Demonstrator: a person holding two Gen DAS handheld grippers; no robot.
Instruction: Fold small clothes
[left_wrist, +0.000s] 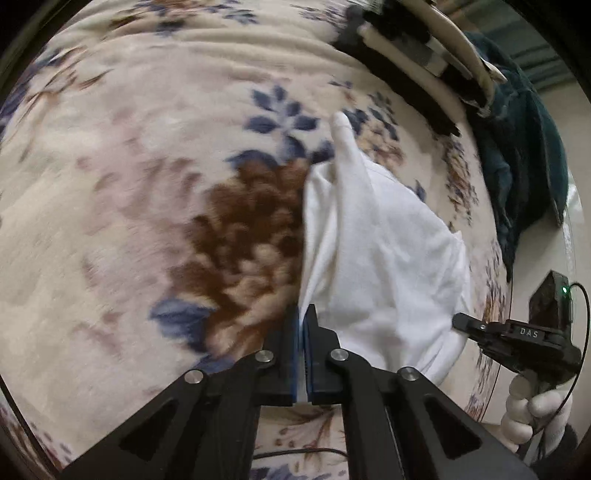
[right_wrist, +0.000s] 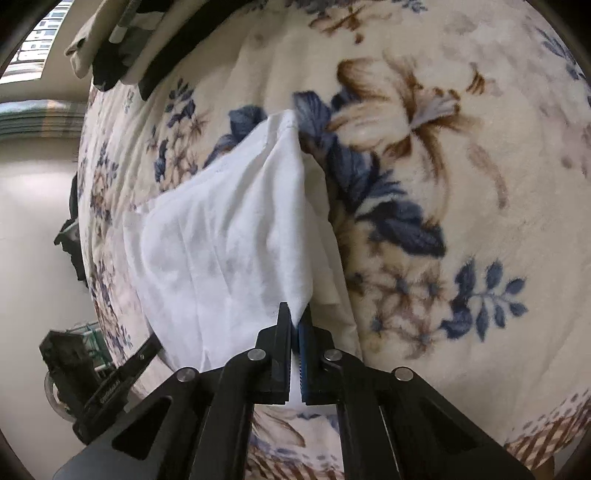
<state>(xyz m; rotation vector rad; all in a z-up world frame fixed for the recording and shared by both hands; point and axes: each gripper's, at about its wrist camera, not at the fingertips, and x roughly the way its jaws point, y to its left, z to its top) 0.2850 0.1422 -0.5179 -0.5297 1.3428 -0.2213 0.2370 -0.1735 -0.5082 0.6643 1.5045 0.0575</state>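
The garment (left_wrist: 380, 251) lies on the blanket (left_wrist: 147, 184) between my two grippers, one edge pinched in my left gripper (left_wrist: 303, 325), the opposite edge in my right gripper (right_wrist: 295, 325). Behind it, a stack of clothes (left_wrist: 413, 48) sits on the blanket's far part.

White garment (left_wrist: 384, 251) on floral blanket (left_wrist: 129, 184)

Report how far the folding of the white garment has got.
Done: little; the white garment is lifted off the floral blanket, no fold visible. In hand: left gripper and right gripper each pinch an edge. Left: lay it flat and fold; the dark clothes behind lie heaped.
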